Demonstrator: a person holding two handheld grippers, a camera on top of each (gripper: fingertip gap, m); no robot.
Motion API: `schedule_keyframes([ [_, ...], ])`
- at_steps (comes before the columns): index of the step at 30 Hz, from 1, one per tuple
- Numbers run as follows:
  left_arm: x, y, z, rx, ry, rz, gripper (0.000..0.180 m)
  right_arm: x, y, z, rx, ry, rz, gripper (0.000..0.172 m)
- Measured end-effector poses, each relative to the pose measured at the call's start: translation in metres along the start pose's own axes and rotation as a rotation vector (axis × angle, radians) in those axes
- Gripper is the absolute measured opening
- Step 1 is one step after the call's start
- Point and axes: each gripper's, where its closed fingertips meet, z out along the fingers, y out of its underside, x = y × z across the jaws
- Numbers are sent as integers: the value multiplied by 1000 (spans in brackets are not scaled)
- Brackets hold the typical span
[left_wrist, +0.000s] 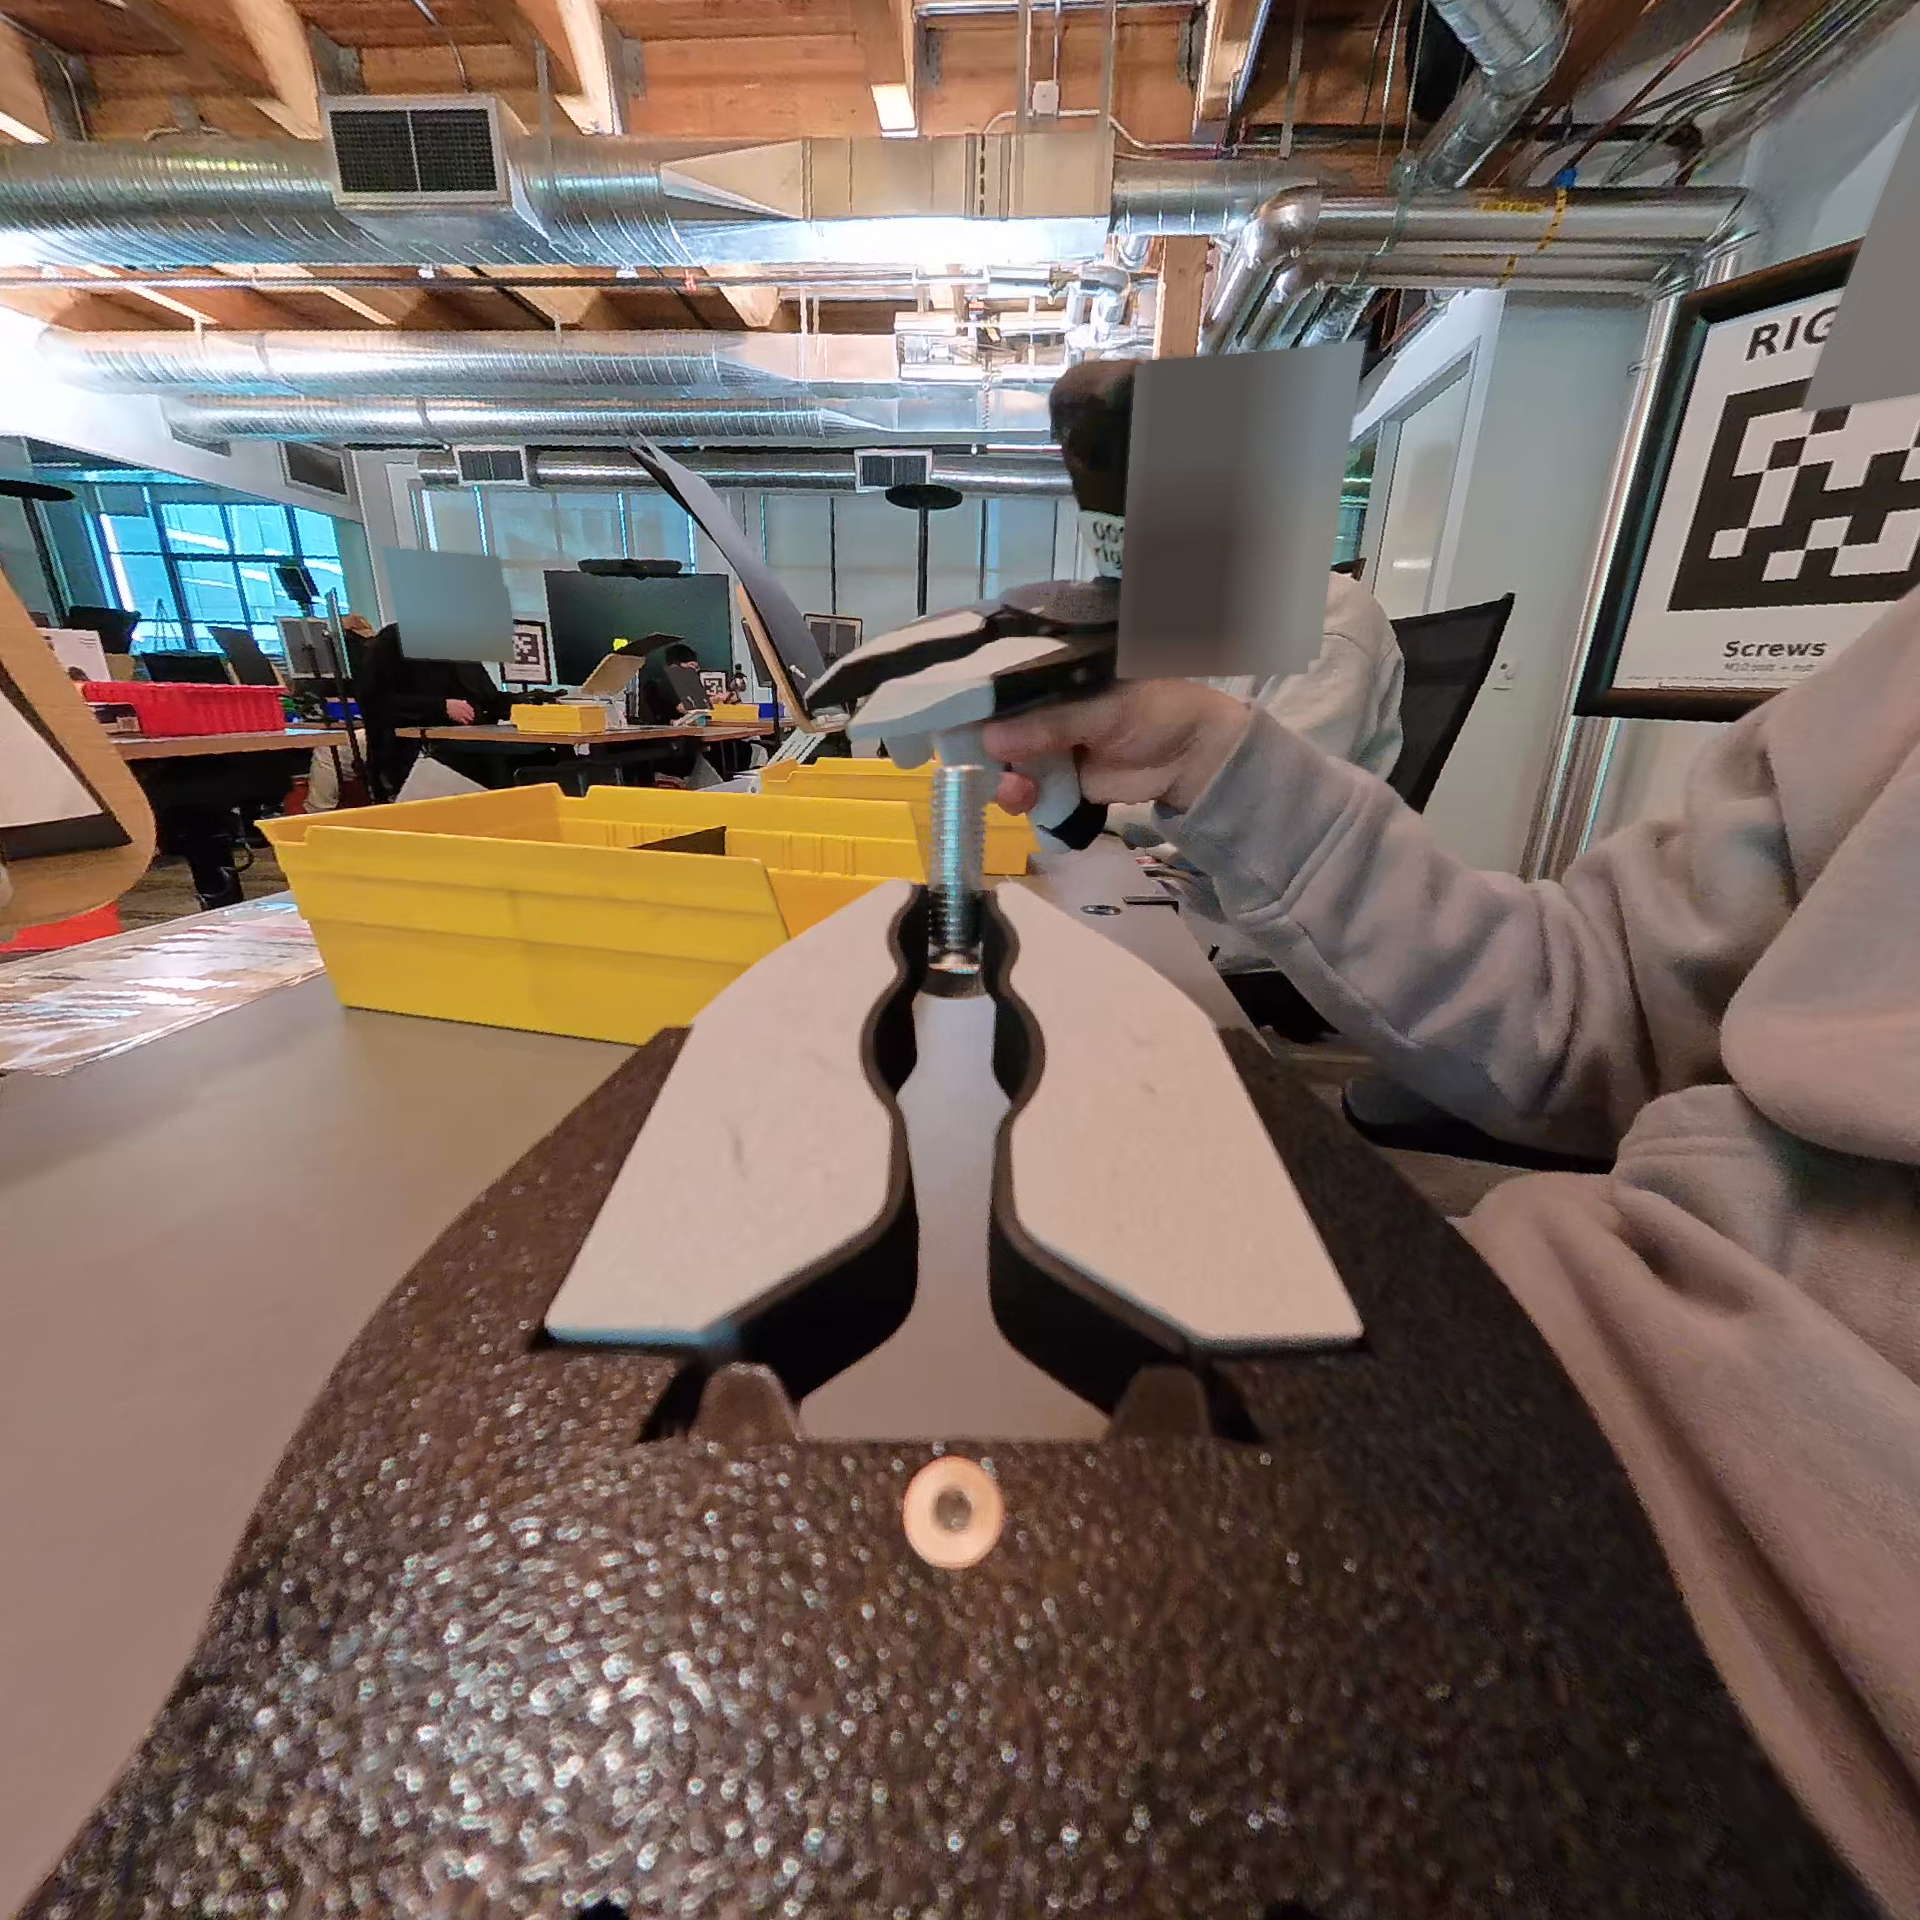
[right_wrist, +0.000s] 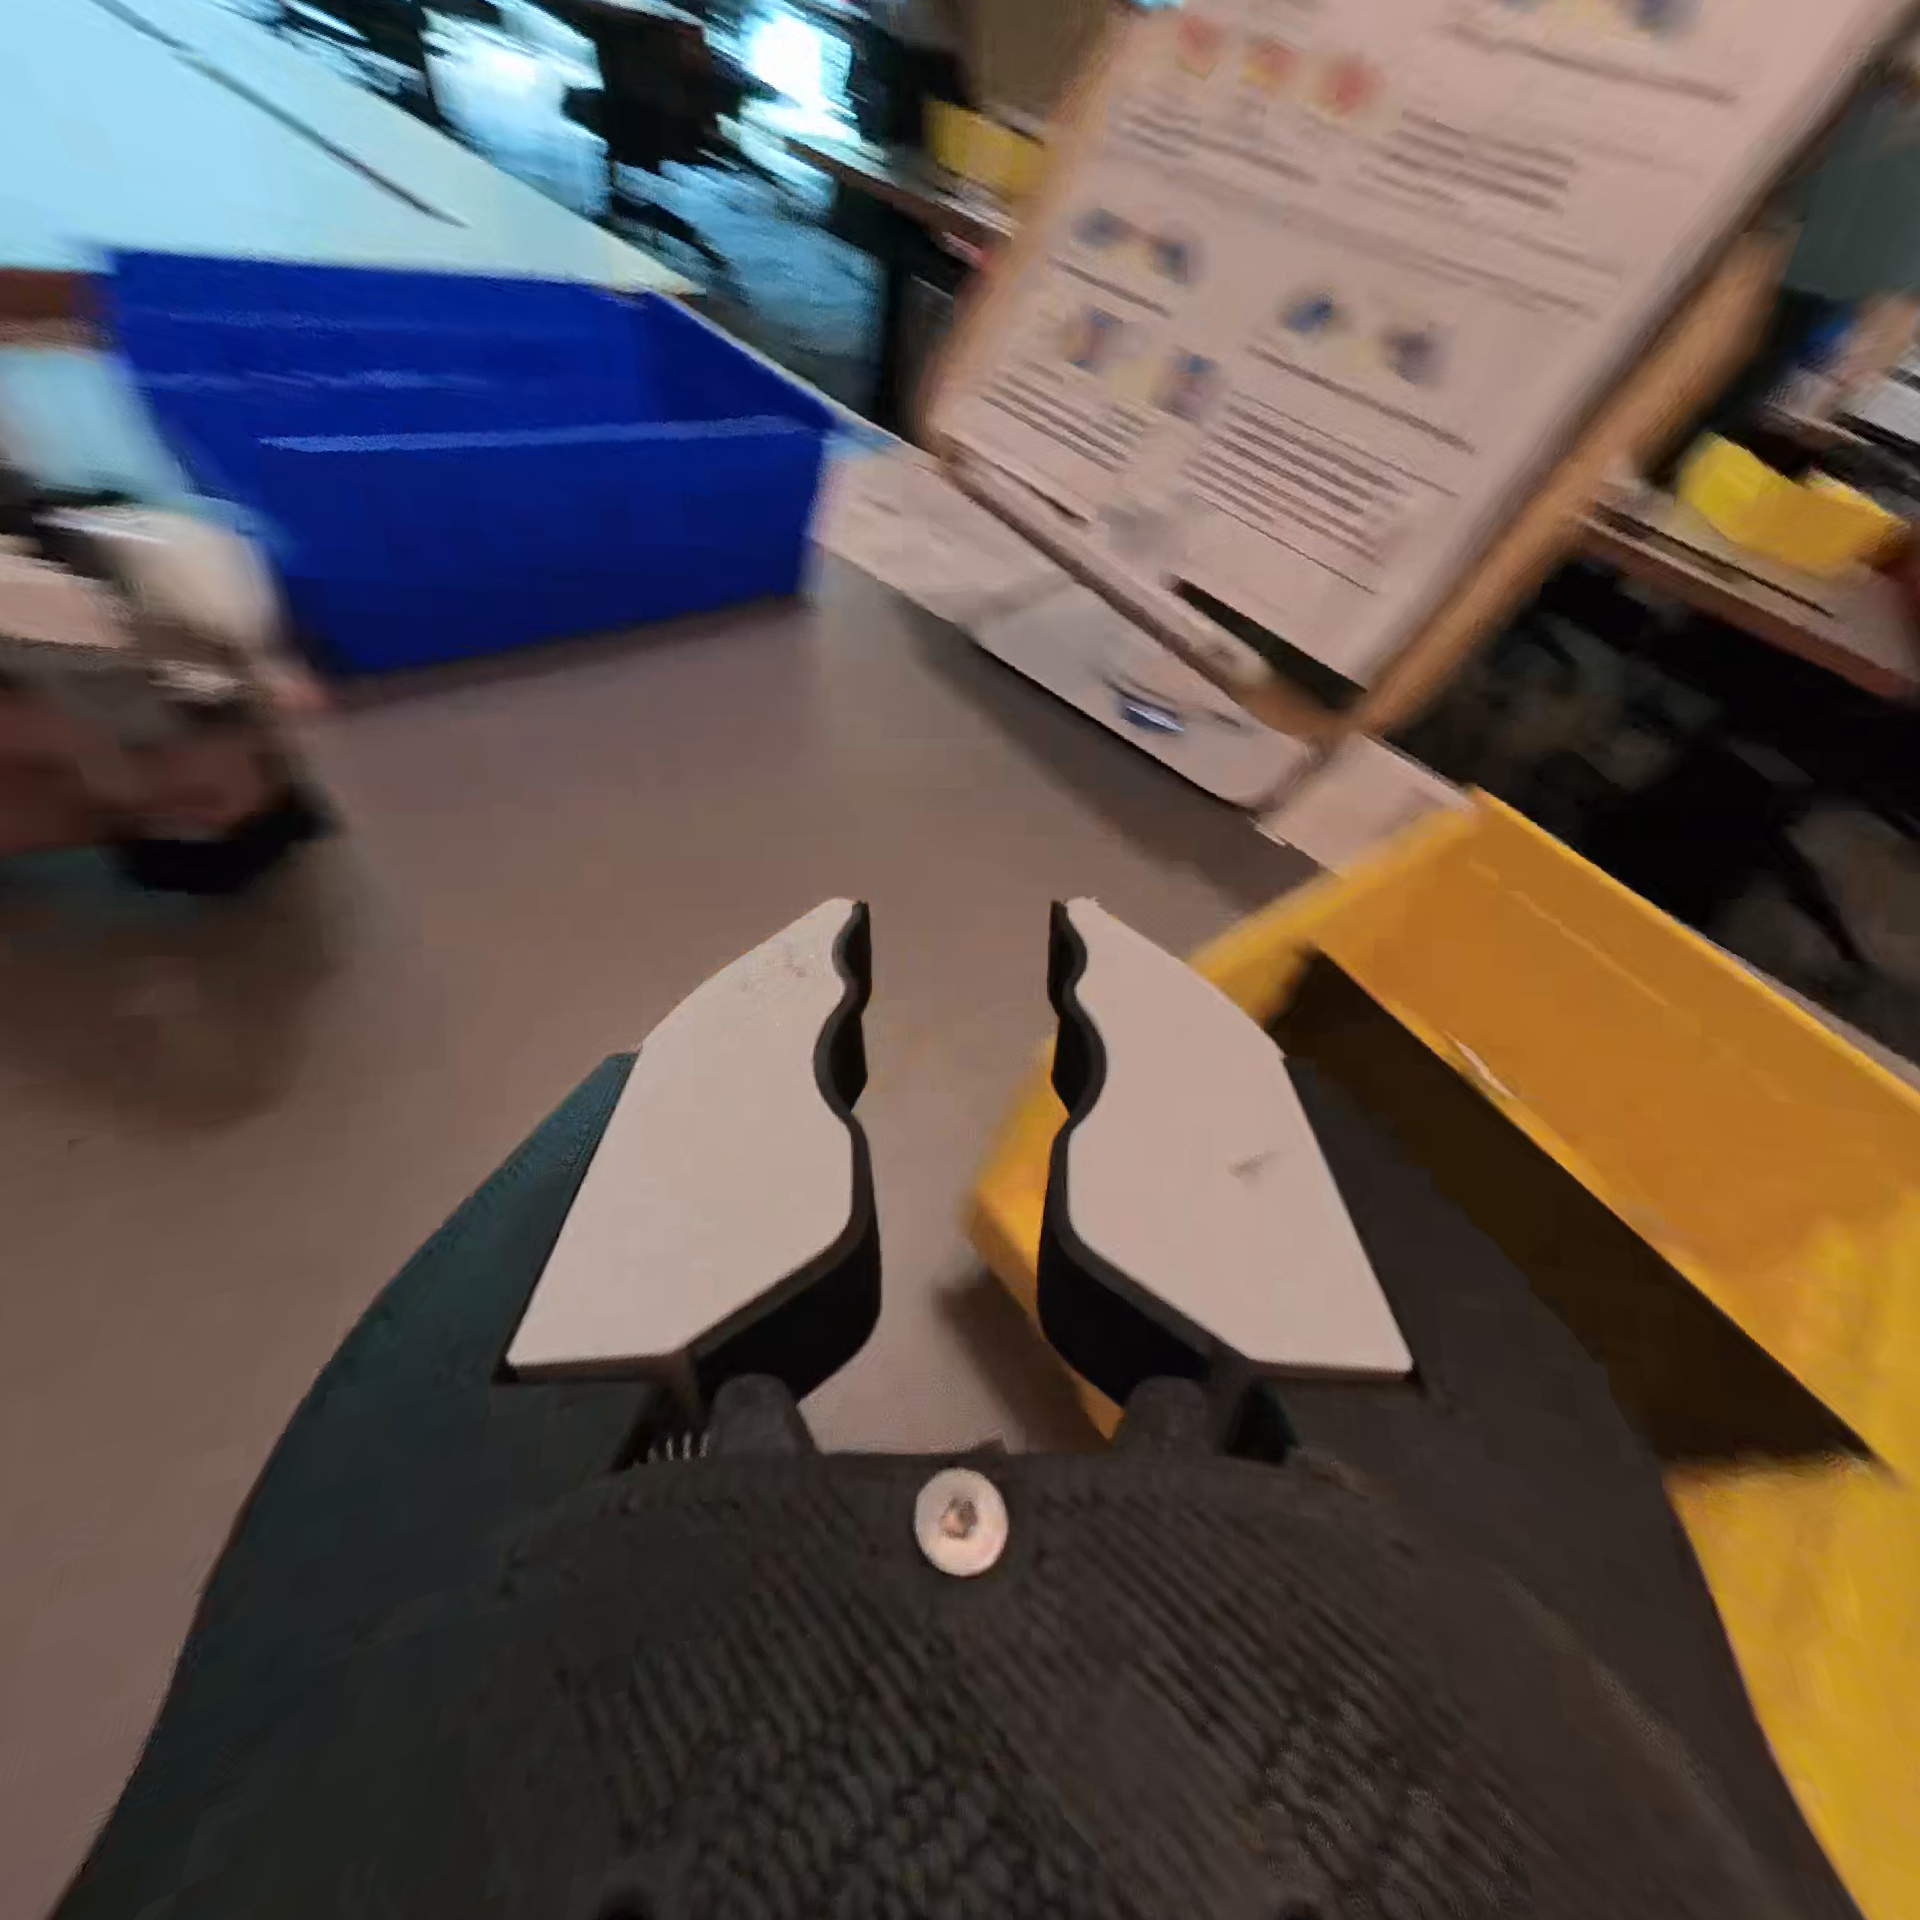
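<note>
Yellow bin (left_wrist: 520, 914), far left on our grey table (left_wrist: 208, 1195). Left gripper (left_wrist: 954, 935): we pinch a bolt (left_wrist: 954, 831) upright, threads skyward. Right gripper (right_wrist: 961, 935): spread, empty, beside the bin, just above the bolt tip.

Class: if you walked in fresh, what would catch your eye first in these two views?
A threaded silver metal bolt stands upright, clamped at the left gripper's fingertips. Behind it sits a long yellow plastic bin; the right gripper, jaws open with nothing between them, hovers over the grey table near a blue plastic bin.
</note>
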Motion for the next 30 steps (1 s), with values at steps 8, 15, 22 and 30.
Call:
schedule_keyframes([
  [8,5,1,2,-10,27,13,9,-154,-47,45,247,-511,-17,27],
  [15,8,5,4,-34,40,29,8,-180,-42,58,266,-543,-54,14],
  [22,0,4,4,-21,-30,59,9,-175,-42,63,262,-506,-40,9],
  [30,-17,-3,-3,22,-160,47,22,-32,-34,52,68,14,-180,9],
])
